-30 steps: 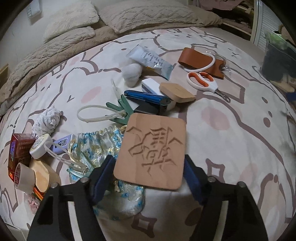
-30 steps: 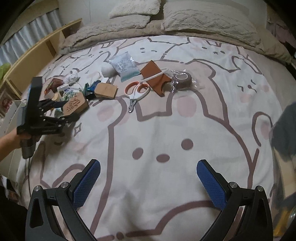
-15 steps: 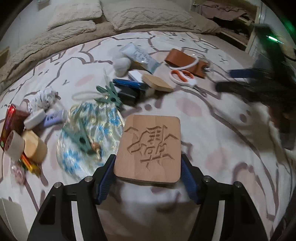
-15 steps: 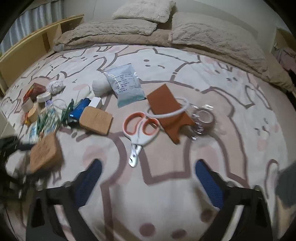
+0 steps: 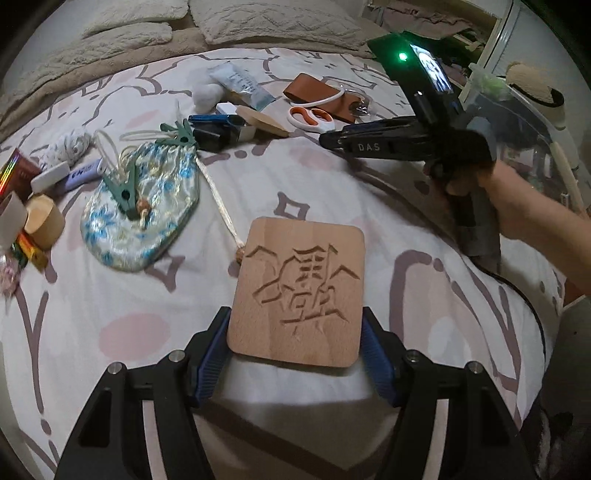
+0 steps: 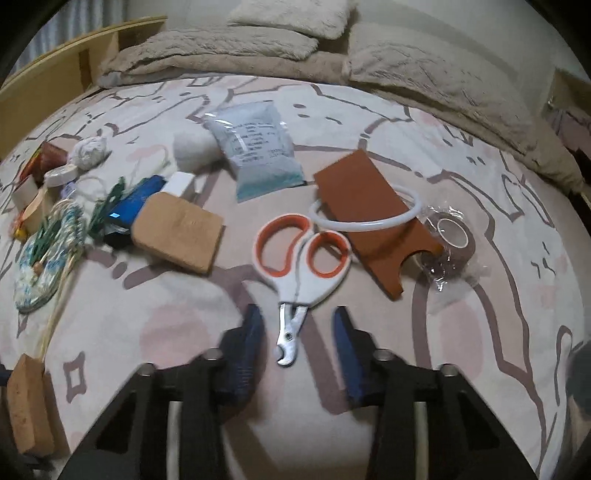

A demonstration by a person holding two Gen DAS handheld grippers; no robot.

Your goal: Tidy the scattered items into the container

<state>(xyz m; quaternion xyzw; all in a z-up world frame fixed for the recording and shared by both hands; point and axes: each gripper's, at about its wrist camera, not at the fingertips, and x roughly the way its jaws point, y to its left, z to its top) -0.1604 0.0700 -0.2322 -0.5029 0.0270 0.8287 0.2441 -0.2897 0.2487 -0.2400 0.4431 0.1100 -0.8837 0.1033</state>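
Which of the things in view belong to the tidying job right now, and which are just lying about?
In play:
- carved wooden coaster, clamped in left gripper
- scissors, blades between the closing right gripper jaws

Lying about:
- brocade pouch
- brown leather sleeve
- tape roll
- pillows

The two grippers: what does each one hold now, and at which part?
The left gripper holds the carved wooden board by its two side edges. The right gripper holds nothing yet; its jaws are closing around the scissors blades.
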